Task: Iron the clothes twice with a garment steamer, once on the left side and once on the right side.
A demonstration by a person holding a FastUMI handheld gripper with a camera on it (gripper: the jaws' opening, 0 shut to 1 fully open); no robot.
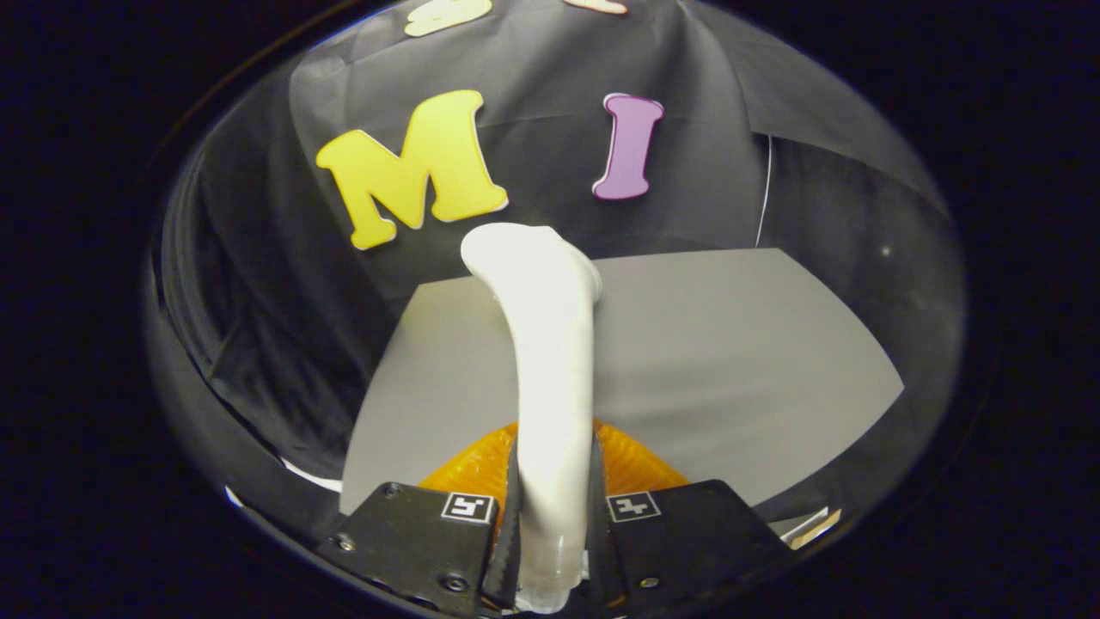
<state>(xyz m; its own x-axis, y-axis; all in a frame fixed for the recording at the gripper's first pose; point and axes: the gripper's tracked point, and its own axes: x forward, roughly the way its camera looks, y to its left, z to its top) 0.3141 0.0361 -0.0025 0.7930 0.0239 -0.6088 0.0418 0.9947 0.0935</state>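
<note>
Gripper view: no brand or readable writing I can make out; two small square black-and-white markers (pixel 468 507) on finger blocks, one each. I count one white steamer (pixel 550 361), one orange item (pixel 632 464), one grey surface (pixel 739 344). Hand-held gripper (pixel 553 516) narrowed, both fingers (pixel 509 524) pressed on steamer's handle. Steamer rises between fingers, head beyond them above surface. Orange item just ahead of fingers, behind handle; I can't identify it.
</note>
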